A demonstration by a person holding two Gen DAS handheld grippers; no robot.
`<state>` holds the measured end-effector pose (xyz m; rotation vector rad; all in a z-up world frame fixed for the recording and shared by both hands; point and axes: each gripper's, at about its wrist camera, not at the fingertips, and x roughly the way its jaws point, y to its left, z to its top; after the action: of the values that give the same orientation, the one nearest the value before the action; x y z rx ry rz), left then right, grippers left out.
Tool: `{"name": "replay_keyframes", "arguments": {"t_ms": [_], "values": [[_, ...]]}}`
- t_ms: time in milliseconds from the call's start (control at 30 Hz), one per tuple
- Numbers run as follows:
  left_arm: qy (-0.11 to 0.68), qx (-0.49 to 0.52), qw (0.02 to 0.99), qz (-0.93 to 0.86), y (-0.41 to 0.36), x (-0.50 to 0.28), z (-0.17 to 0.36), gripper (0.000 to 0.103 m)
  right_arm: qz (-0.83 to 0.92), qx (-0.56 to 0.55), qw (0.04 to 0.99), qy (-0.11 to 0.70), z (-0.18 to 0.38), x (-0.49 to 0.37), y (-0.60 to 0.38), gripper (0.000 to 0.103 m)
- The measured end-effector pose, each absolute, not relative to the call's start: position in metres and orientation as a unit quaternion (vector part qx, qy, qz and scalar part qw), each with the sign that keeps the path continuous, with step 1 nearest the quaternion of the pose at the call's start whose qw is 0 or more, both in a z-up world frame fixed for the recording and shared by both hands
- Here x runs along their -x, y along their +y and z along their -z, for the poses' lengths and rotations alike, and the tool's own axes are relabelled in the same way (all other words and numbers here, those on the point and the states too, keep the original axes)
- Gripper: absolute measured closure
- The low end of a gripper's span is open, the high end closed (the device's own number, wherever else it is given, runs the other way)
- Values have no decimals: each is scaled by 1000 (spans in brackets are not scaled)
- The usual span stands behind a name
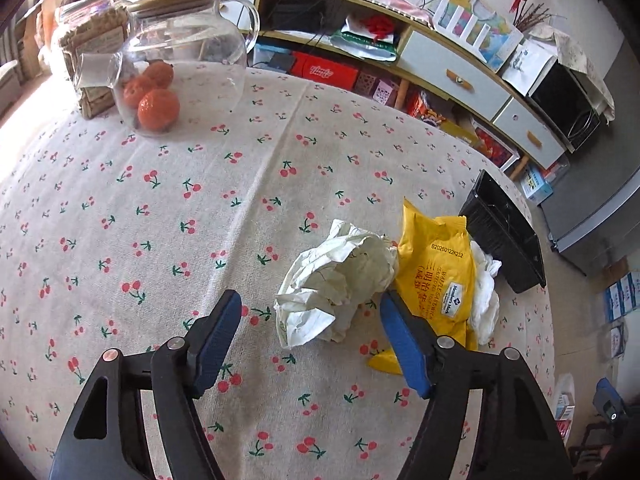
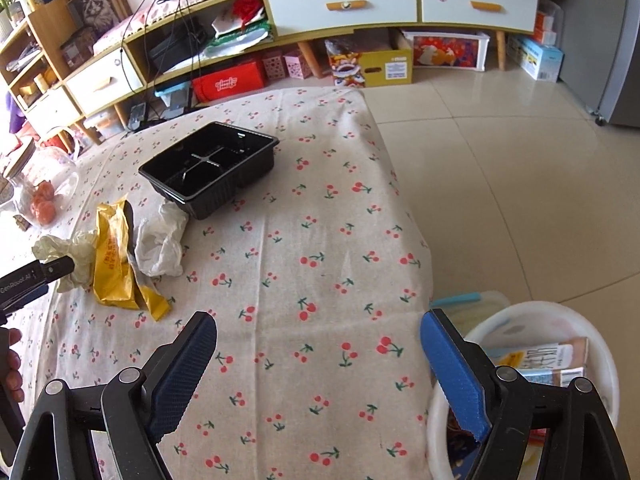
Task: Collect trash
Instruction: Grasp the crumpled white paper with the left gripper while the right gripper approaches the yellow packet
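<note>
A crumpled cream paper ball [image 1: 336,280] lies on the cherry-print tablecloth [image 1: 160,220]. Beside it are a yellow snack wrapper [image 1: 436,276], a white tissue [image 1: 484,300] and an empty black plastic tray [image 1: 504,232]. My left gripper [image 1: 310,300] is open, angled down at the paper ball, which sits between the fingertips without being pinched. Its right finger [image 1: 404,344] lies against the wrapper's edge. The right wrist view shows the same pile: paper [image 2: 60,252], wrapper [image 2: 112,264], tissue [image 2: 160,244], tray [image 2: 208,168]. My right gripper [image 2: 319,320] hangs open and empty over bare cloth near the table's right edge.
A white bin [image 2: 560,320] holding packaging stands on the floor beside the table's right edge. A glass teapot with oranges [image 1: 180,60] and a jar [image 1: 92,48] stand at the far left. A hand [image 2: 12,360] shows at the left edge. A low cabinet [image 2: 340,4] lines the wall.
</note>
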<state>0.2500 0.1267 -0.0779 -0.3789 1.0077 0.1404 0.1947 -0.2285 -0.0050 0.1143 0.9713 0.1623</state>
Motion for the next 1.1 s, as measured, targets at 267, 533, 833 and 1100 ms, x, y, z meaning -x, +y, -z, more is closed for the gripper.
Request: {"name": "replay_keyframes", "arguments": {"t_ms": [267,533,833,1100], "values": [[494,153,855,-45,122,-250,77,75,-105,-34,879,465,7,-201,-194,16],[492,133,860,-35,154,-212,35,75,-164,6,871,464,22,-206,-111,16],[518,142,842,-55,208,-176,43,75,-190,15,856,481,62,-227,-42,16],[526,125,839,-57,216,-168,50,75,-148,-28,863,483,86,-242,-22,16]]}}
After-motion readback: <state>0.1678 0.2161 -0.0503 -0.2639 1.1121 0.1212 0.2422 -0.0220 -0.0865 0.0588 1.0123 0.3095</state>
